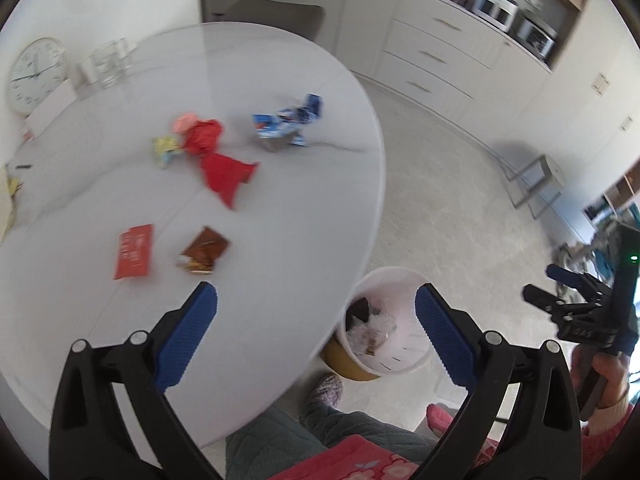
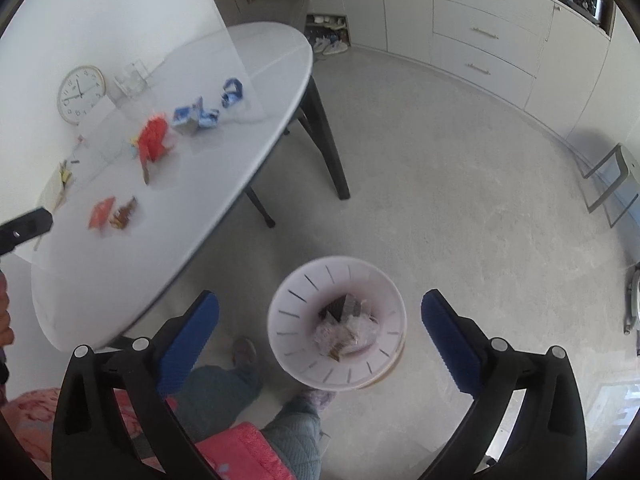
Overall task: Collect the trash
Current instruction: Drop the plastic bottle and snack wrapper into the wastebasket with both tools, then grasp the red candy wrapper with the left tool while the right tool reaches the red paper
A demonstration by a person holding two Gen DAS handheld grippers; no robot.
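Trash lies on the white oval table [image 1: 280,240]: a flat red packet [image 1: 134,251], a brown wrapper [image 1: 204,255], crumpled red paper [image 1: 216,160] with yellow and pink scraps, and a blue-white carton [image 1: 286,126]. A white bin [image 2: 338,322] holding wrappers stands on the floor by the table edge; it also shows in the left wrist view [image 1: 386,320]. My left gripper [image 1: 316,332] is open and empty over the table's near edge. My right gripper [image 2: 320,336] is open and empty above the bin.
A round clock [image 1: 36,74], glasses [image 1: 110,64] and a white box stand at the table's far left. Cabinets with drawers [image 2: 480,32] line the far wall. A metal stool [image 2: 612,184] stands at right. The person's legs and slippers [image 2: 280,400] are below.
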